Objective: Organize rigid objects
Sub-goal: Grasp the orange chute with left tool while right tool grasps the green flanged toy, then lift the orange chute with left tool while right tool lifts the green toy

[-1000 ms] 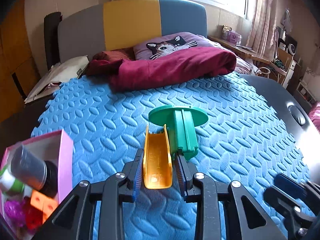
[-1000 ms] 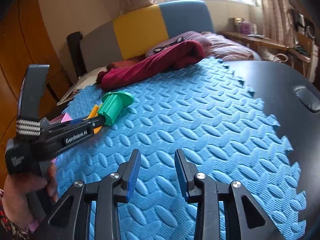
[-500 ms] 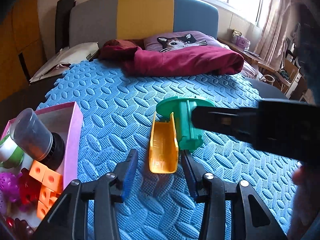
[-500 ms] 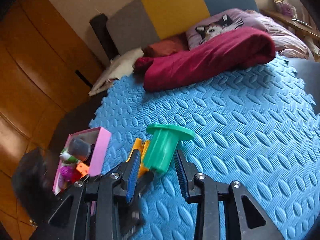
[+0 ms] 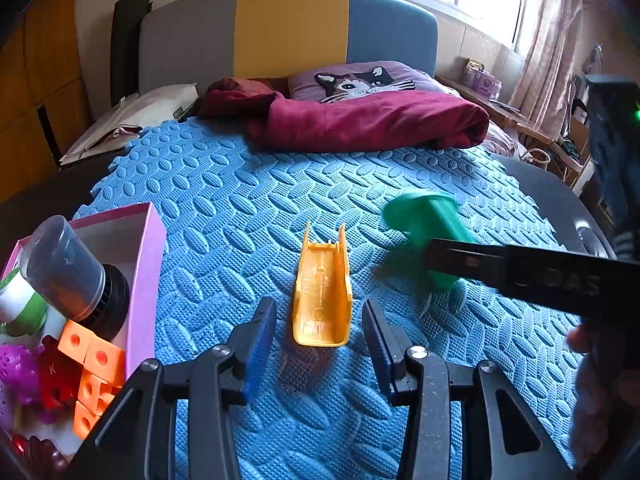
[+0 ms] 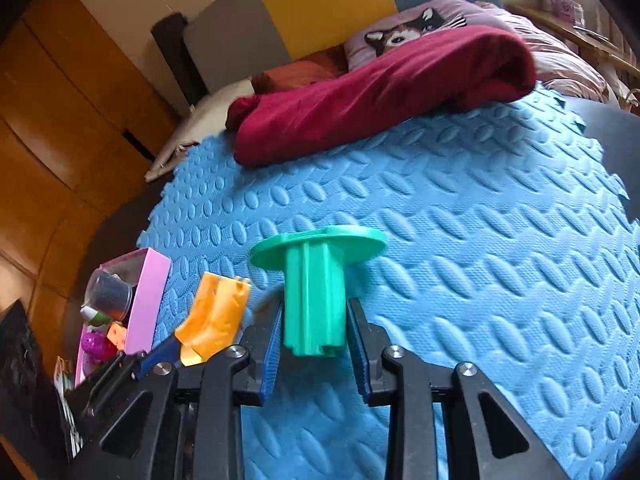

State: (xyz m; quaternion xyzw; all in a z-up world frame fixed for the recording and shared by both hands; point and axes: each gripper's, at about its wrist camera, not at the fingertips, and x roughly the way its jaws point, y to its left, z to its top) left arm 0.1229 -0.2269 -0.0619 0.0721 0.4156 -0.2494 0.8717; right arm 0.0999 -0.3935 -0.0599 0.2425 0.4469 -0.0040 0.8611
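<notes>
Closing around the green flanged piece (image 6: 314,300) on the blue foam mat (image 6: 480,280), right gripper (image 6: 314,344); left gripper (image 5: 320,332) jaws apart, orange trough (image 5: 322,296) lying loose between

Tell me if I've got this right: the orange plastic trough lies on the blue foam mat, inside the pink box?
Not quite. The orange plastic trough does lie on the blue foam mat, but outside the pink box, to its right, as the left wrist view shows.

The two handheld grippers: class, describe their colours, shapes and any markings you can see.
The left gripper and the right gripper look alike: matte black angular linkage arms joined by round silver bolts, and narrow fingers lined with ribbed blue pads. Lettering on the right gripper's black body is too blurred to read.
</notes>
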